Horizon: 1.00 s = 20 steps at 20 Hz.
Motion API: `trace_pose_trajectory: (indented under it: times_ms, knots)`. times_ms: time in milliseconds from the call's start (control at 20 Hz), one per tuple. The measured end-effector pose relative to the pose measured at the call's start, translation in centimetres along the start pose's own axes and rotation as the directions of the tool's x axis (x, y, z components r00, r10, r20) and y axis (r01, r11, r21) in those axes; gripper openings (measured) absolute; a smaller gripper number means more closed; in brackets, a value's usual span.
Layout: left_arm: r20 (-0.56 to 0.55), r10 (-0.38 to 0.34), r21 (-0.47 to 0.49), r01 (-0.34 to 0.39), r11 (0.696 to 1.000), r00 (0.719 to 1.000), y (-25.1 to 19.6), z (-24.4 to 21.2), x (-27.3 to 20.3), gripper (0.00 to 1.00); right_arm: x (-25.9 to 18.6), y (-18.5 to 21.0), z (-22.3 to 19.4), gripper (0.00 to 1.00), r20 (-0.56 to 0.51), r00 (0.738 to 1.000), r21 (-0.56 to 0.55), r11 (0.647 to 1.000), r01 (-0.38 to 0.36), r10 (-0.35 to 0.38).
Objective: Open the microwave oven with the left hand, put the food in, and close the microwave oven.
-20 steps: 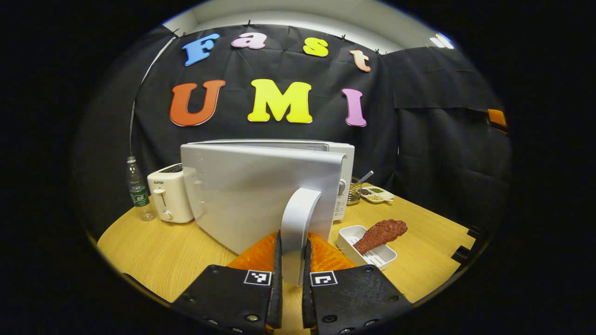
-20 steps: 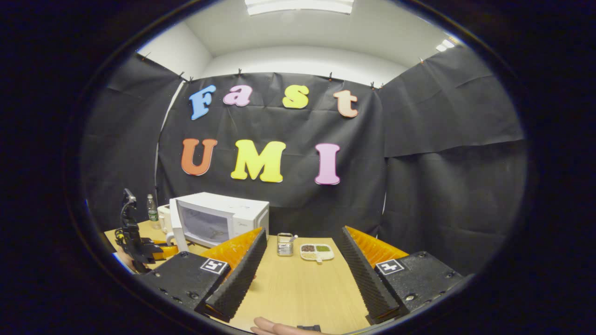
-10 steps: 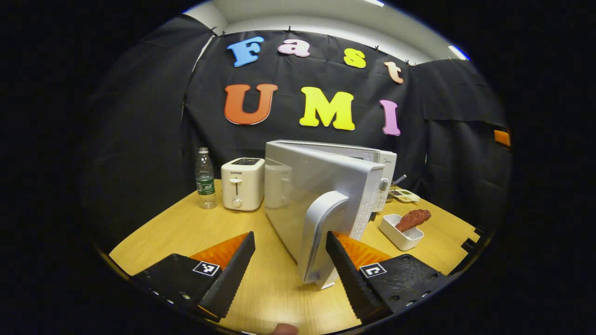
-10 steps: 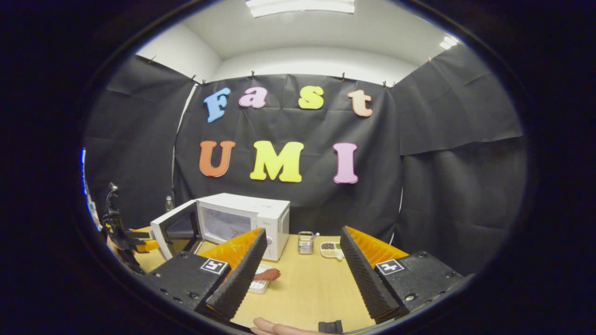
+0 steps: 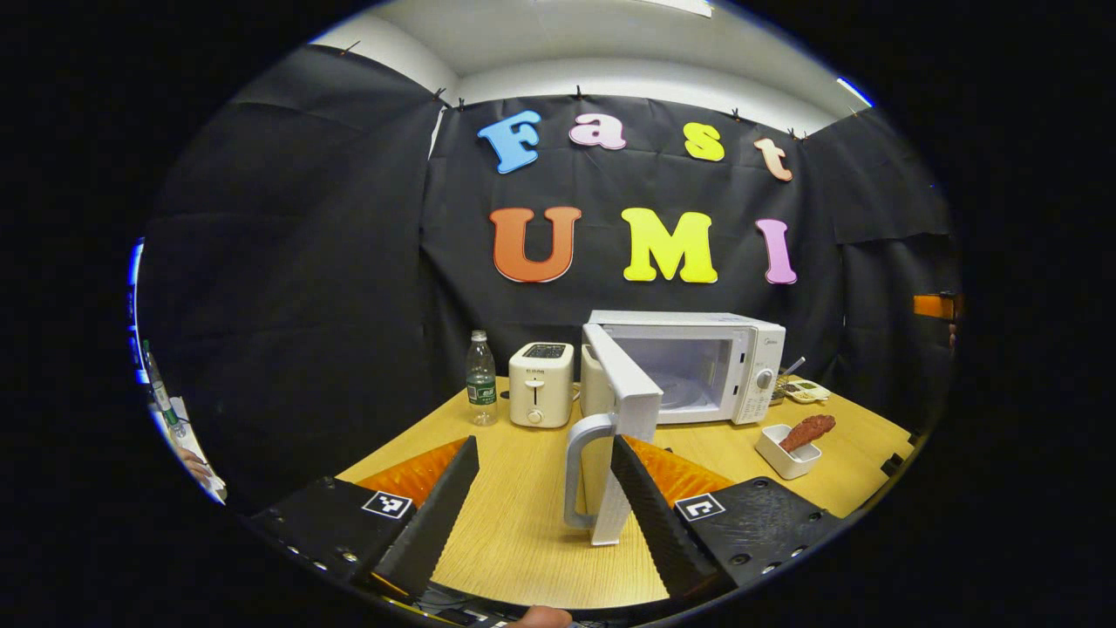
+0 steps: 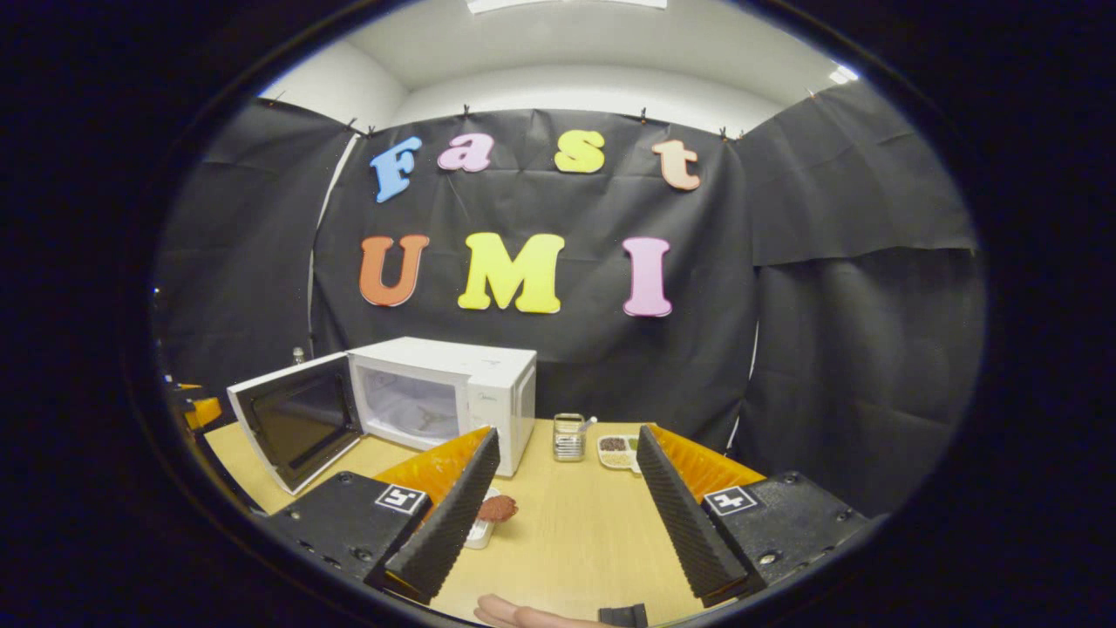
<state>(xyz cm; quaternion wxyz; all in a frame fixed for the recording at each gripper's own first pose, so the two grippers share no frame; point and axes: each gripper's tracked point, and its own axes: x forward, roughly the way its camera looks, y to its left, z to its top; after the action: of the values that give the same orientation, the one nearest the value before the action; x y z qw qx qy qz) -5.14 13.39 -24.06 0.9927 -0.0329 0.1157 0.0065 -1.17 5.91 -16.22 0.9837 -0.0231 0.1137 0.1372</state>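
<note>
A: Where's the white boxy microwave oven [image 5: 689, 366]?
B: On the pale wooden surface [image 5: 523, 523], door [image 5: 623, 419] swung open. The reddish drumstick-shaped food [image 5: 809, 429] lies in a white dish [image 5: 785, 453] right of it.
A: Claws?
B: Left claw [image 5: 545, 501] and right claw [image 6: 567, 497] both gape, holding nothing.

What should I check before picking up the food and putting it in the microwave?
1. Microwave door swung wide open: ok.
2. Left gripper open and off the door handle: ok.
3. Cavity free of other dishes: cannot tell, only partly seen.
4. Food lying in its white dish right of the microwave: ok.
5. Right gripper open, ready to grasp: ok.
6. Right gripper lined up on the dish: not ok, the dish sits behind its left finger.
</note>
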Motion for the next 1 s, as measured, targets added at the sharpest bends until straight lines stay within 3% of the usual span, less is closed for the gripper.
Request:
trace_pose_trajectory:
  times_ms: [200,250,350,400,450,600,750,800,900,950,1000]
  knots:
    - [-0.022,0.062,-0.020,-0.062,0.998,0.998,-0.2,2.1,-0.9,0.94,4.6,0.8,-3.4,0.95,-0.140,0.987,0.012,0.997,-0.082,0.083]
    - [-0.033,0.051,-0.040,-0.052,0.998,0.998,-1.1,2.4,-0.8,0.94,5.9,0.9,-4.4,1.00,-0.180,0.978,0.020,0.995,-0.102,0.104]
    - [-0.035,0.043,-0.062,-0.045,0.997,0.998,-2.4,3.5,-0.9,0.94,8.1,1.7,-6.8,0.99,-0.272,0.948,0.060,0.986,-0.156,0.166]
    - [-0.029,0.044,-0.059,-0.046,0.997,0.999,-2.8,4.2,-0.8,0.94,9.2,2.3,-8.4,0.92,-0.324,0.924,0.091,0.979,-0.183,0.203]
    - [-0.022,0.048,-0.052,-0.049,0.997,0.999,-3.2,4.7,-0.7,0.93,10.0,2.9,-9.6,0.98,-0.371,0.897,0.126,0.970,-0.209,0.242]
    - [-0.005,0.062,-0.014,-0.063,0.998,0.998,-4.6,6.4,-0.3,0.93,11.9,4.8,-13.2,0.92,-0.488,0.795,0.234,0.932,-0.277,0.360]
    - [0.032,0.055,-0.021,-0.055,0.998,0.998,-6.5,8.4,-0.2,0.94,13.1,6.2,-15.9,0.88,-0.550,0.686,0.390,0.873,-0.293,0.476]
    - [0.040,0.043,-0.028,-0.042,0.999,0.998,-7.2,9.0,-0.1,0.94,13.4,6.5,-16.5,0.75,-0.556,0.658,0.437,0.852,-0.288,0.508]
    - [0.053,0.016,-0.024,-0.015,1.000,0.998,-8.6,9.7,0.1,0.94,14.3,6.9,-17.6,0.71,-0.562,0.619,0.512,0.818,-0.262,0.549]
    - [0.057,0.012,-0.015,-0.011,1.000,0.998,-9.0,10.0,0.4,0.94,14.6,7.0,-18.2,0.82,-0.566,0.599,0.540,0.804,-0.249,0.566]
    - [0.057,0.013,-0.004,-0.013,1.000,0.998,-9.2,10.1,0.6,0.93,14.8,6.9,-18.8,0.80,-0.571,0.579,0.567,0.790,-0.234,0.582]
